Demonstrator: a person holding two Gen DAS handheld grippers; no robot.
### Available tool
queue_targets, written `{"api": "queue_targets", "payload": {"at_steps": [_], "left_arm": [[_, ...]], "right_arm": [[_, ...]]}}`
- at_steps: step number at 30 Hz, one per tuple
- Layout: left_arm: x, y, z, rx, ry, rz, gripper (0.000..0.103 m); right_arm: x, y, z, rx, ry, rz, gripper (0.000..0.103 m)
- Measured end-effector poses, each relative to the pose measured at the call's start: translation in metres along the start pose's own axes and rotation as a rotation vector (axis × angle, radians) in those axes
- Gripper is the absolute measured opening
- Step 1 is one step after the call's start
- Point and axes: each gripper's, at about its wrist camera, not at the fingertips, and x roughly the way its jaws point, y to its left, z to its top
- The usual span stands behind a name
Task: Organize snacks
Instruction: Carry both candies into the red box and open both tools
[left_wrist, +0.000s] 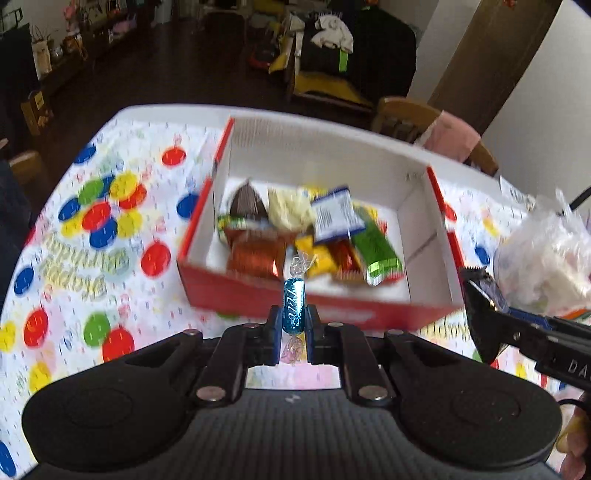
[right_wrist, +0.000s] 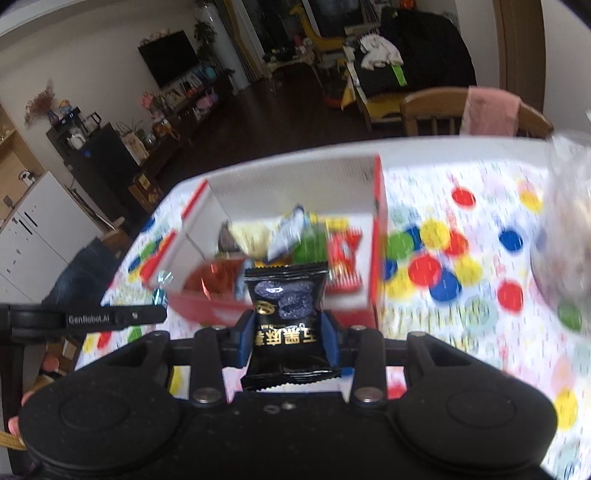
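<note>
Meanwhile left tongs (left_wrist: 293, 317) pinch a blue candy (left_wrist: 294, 308), right tongs (right_wrist: 287, 328) a black packet (right_wrist: 286, 317)

Left hand-held gripper (left_wrist: 293, 321) and right hand-held gripper (right_wrist: 286, 325) both clamped, level.

Daylight falls brightly on the desk (left_wrist: 110, 229) while the room behind stays dim. Motion blur smears the tablecloth print and the snack box (right_wrist: 295, 236), perhaps worst at right. Fisheye bends the edges.
</note>
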Motion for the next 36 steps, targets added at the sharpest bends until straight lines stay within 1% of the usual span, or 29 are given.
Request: {"api": "queue_targets", "payload": {"at_steps": [3,5,10,14,16,19,26,32,36], "left_arm": [[0.003,0.001,0.018,0.004,-0.015,0.004,0.012],[0.009,0.003,0.03,0.006,-0.006,0.002,0.012],[0.03,0.007,0.053,0.01,0.012,0.021,0.012],[0.053,0.011,0.066,0.02,0.046,0.044,0.012],[0.064,0.015,0.069,0.015,0.058,0.066,0.012],[0.075,0.017,0.071,0.016,0.065,0.067,0.012],[0.091,0.019,0.067,0.031,0.093,0.09,0.012],[0.099,0.024,0.063,0.026,0.113,0.089,0.012],[0.099,0.024,0.061,0.025,0.109,0.102,0.012]], "right_arm": [[0.01,0.003,0.024,-0.018,-0.014,-0.004,0.036],[0.02,0.005,0.038,-0.016,-0.009,-0.003,0.036],[0.053,0.006,0.066,-0.011,0.032,-0.006,0.036],[0.082,0.006,0.076,-0.014,0.073,-0.037,0.036],[0.098,0.006,0.077,-0.01,0.101,-0.048,0.036],[0.118,0.004,0.077,-0.002,0.138,-0.061,0.036],[0.148,-0.001,0.067,0.013,0.199,-0.115,0.036],[0.15,-0.002,0.066,-0.003,0.196,-0.119,0.039],[0.145,-0.005,0.067,0.009,0.189,-0.118,0.041]]}}
